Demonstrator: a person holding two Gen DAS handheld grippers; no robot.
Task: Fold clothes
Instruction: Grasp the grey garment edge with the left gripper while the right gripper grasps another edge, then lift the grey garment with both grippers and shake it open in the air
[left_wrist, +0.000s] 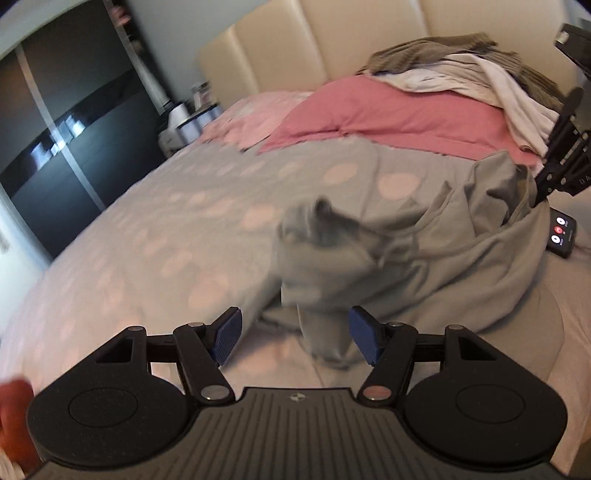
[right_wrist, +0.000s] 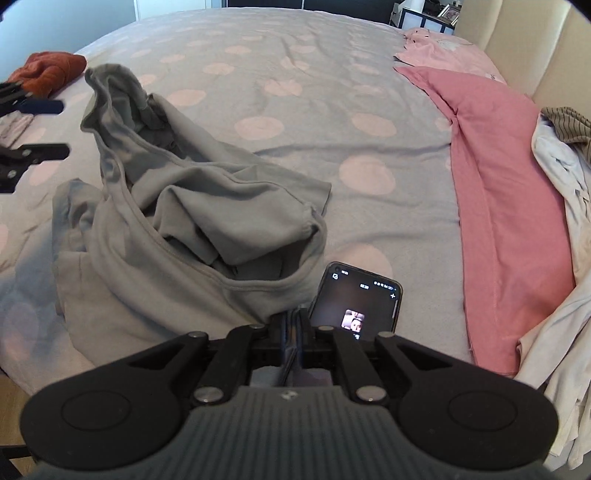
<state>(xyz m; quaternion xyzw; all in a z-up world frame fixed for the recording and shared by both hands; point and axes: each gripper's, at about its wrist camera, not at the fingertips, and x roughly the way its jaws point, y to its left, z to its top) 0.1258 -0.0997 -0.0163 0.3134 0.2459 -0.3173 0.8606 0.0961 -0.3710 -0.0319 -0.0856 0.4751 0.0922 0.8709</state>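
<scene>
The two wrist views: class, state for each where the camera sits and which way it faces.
Left wrist: sits behind the open left tongs, faces along the bed toward the headboard; the right tongs intrude at right.
Right wrist: sits behind the right tongs, which look shut, faces across the bed; the left tongs show at left.
Shared: grey garment, phone, pink pillow.

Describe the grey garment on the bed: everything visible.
The grey garment is a soft, jersey-like top with a ribbed neckline, crumpled in a loose heap on the dotted bedspread, unfolded. One sleeve or corner stands bunched up at its far end. Its near edge lies against the phone and runs up to the right tool, whose jaws look shut; whether they pinch fabric is hidden. In the left wrist view a fold hangs between the open left tool pads.
</scene>
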